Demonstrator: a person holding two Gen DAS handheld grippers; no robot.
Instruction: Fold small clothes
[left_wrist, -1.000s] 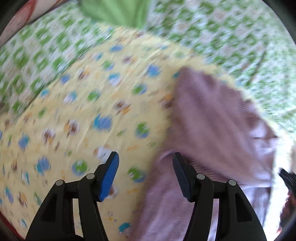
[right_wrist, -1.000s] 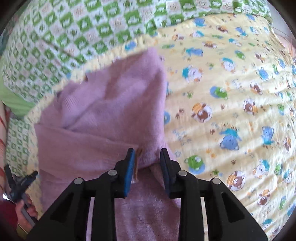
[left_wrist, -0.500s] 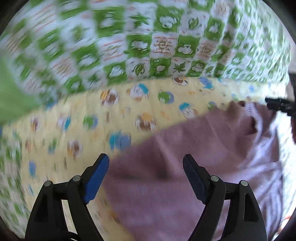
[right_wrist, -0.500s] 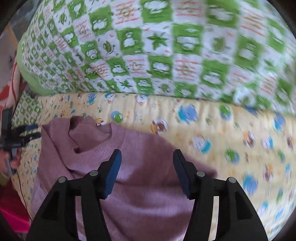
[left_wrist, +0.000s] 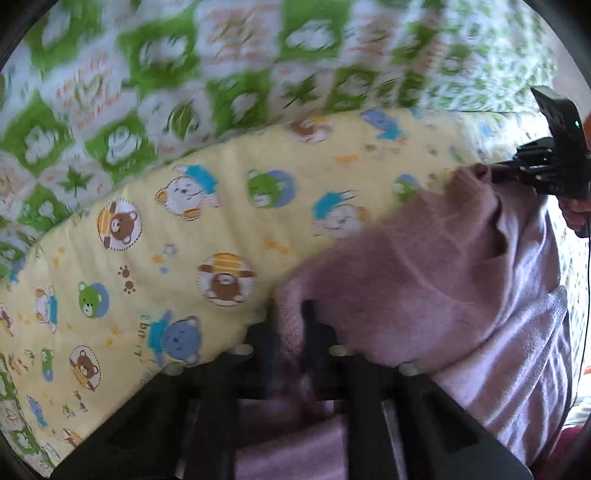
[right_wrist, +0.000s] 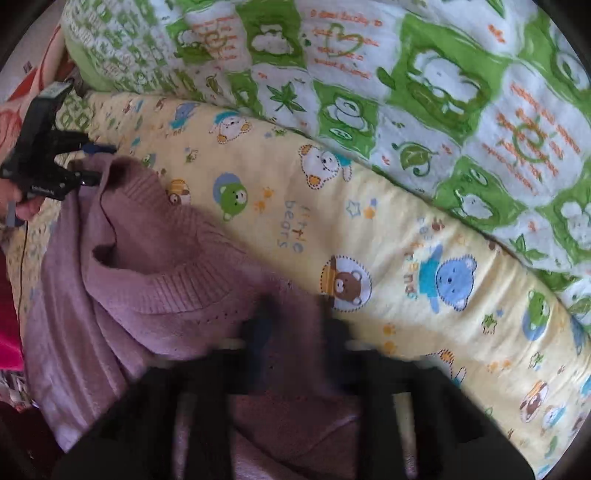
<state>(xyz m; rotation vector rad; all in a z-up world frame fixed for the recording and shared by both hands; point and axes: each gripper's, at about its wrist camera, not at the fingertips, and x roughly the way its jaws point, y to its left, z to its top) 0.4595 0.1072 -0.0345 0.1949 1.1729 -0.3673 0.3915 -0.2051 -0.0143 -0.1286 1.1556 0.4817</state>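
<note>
Your left gripper (left_wrist: 291, 325) has just clamped on the near edge of the purple sweater (left_wrist: 443, 280), knit bunched between its jaws. Your right gripper (right_wrist: 293, 317) has snapped closed too, pinching the sweater's edge beside the ribbed collar (right_wrist: 177, 288). The sweater lies on the yellow bear-print quilt (right_wrist: 369, 229), and the green-checked blanket (right_wrist: 424, 74) is bunched up past that.

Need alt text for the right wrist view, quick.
The right gripper, blurred, is shut on the edge of a mauve knitted sweater lying on a yellow bear-print quilt. The left gripper pinches the sweater's far corner.
</note>
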